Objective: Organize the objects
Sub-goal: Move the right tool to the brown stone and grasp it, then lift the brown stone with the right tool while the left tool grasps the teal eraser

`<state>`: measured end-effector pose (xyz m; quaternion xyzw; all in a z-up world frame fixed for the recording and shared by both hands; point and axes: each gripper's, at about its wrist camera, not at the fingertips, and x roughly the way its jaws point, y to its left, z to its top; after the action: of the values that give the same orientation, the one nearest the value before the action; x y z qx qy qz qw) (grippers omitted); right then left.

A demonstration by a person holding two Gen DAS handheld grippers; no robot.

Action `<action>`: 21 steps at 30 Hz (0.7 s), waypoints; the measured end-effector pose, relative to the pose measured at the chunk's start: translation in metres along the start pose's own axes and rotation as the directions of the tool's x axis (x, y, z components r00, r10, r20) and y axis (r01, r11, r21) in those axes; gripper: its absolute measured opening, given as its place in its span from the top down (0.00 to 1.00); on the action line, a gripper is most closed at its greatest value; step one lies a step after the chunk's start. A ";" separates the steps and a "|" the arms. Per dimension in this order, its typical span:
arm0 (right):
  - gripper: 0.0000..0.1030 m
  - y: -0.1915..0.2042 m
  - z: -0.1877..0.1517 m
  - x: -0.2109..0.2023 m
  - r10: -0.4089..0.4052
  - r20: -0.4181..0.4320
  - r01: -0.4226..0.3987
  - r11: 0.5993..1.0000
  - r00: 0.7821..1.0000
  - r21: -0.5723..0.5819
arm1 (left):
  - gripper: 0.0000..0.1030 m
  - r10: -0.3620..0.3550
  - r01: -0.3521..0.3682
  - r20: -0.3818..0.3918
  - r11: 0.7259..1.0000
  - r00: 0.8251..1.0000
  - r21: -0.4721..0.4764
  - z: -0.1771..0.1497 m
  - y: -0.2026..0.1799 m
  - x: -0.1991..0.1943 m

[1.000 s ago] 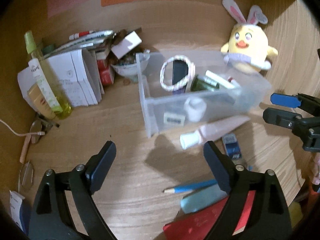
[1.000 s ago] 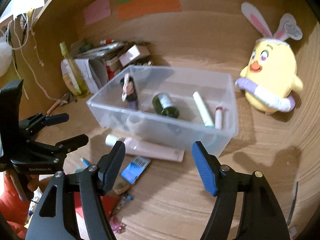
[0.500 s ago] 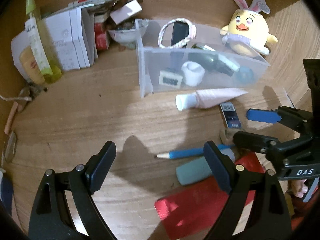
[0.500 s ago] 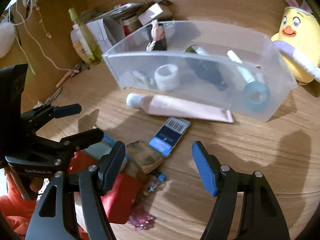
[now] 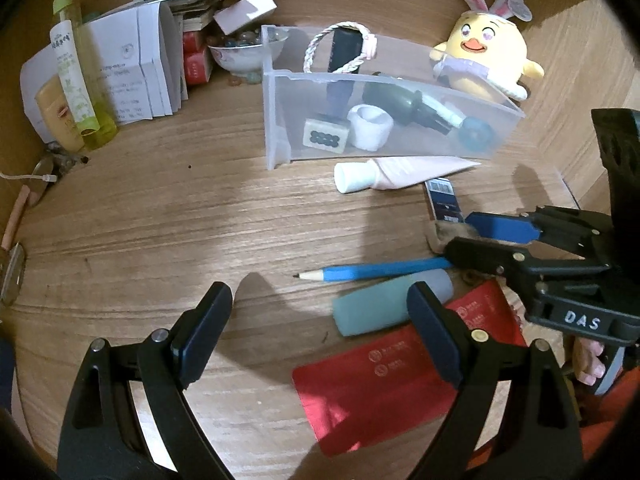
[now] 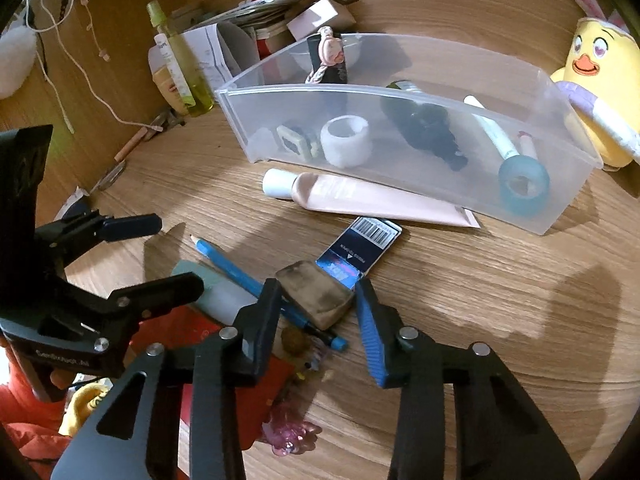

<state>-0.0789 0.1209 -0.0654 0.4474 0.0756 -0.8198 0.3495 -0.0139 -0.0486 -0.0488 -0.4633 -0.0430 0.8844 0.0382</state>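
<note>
Right gripper (image 6: 316, 312) is closing in on a grubby brownish eraser block (image 6: 314, 294) that's sitting between its jaws on the wooden desk (image 6: 480, 300). Left pad looks like it's touching or just about touching the block, but there's still a gap showing on the blue pad's side, so not clamped yet imo. The eraser is lying partly on top of a blue pencil (image 6: 240, 270) and right against the end of a dark blue barcoded packet (image 6: 362, 252).

Left gripper (image 5: 320, 336) is hanging over bare desk w/ jaws spread wide, nothing between them. Just to its right: a teal tube (image 5: 380, 306) w/ a greyish cap and a red card (image 5: 384, 384), the tube resting partly on the card.

Clear plastic bin (image 6: 568, 128) is sitting further back. Inside it: a white tape roll (image 6: 346, 140), a small stamp-like block (image 6: 294, 140), a dark green bottle (image 6: 424, 120), a white marker (image 6: 494, 132), a teal tape roll (image 6: 522, 184) and a dark upright thing w/ a braided cord loop (image 5: 338, 46). A pale pink cream tube (image 6: 360, 196) is lying along the bin's front wall, outside it.

Yellow chick plush w/ bunny ears (image 5: 486, 54) is sitting behind the bin, on the right. Back left corner is a pile of papers, boxes and a yellow-green spray bottle (image 5: 74, 76).
</note>
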 end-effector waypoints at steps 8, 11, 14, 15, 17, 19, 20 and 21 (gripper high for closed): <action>0.71 -0.021 -0.009 -0.016 -0.050 0.028 0.048 0.997 0.998 0.056 | 0.10 -0.029 0.030 -0.009 0.999 1.000 0.036 -0.001 -0.015 0.001; 0.71 -0.033 -0.011 -0.025 -0.077 0.041 0.073 0.994 0.996 0.082 | 0.09 -0.036 0.037 -0.012 0.998 0.999 0.044 0.000 -0.017 0.003; 0.71 -0.045 -0.013 -0.033 -0.101 0.054 0.094 0.989 0.993 0.111 | 0.08 -0.044 0.045 -0.019 0.998 0.999 0.037 0.004 -0.015 0.008; 0.72 -0.047 -0.014 -0.035 -0.103 0.057 0.096 0.989 0.993 0.117 | 0.08 -0.048 0.048 -0.022 0.999 0.999 0.026 0.006 -0.012 0.010; 0.74 -0.052 -0.015 -0.040 -0.116 0.067 0.106 0.985 0.991 0.136 | 0.07 -0.037 0.037 -0.026 0.999 0.999 0.007 0.009 -0.007 0.013; 0.74 -0.055 -0.015 -0.043 -0.121 0.072 0.109 0.984 0.990 0.144 | 0.07 -0.028 0.028 -0.020 0.999 0.999 -0.016 0.012 0.000 0.016; 0.74 -0.056 -0.015 -0.044 -0.124 0.074 0.112 0.983 0.989 0.147 | 0.07 -0.017 0.017 -0.018 1.000 1.000 -0.026 0.013 0.002 0.016; 0.74 -0.057 -0.016 -0.045 -0.127 0.076 0.115 0.982 0.989 0.148 | 0.07 -0.009 0.008 -0.016 0.999 1.000 -0.035 0.014 0.004 0.017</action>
<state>-0.0886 0.1932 -0.0497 0.4305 0.0287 -0.8612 0.2688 -0.0351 -0.0513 -0.0551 -0.4707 -0.0600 0.8796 0.0343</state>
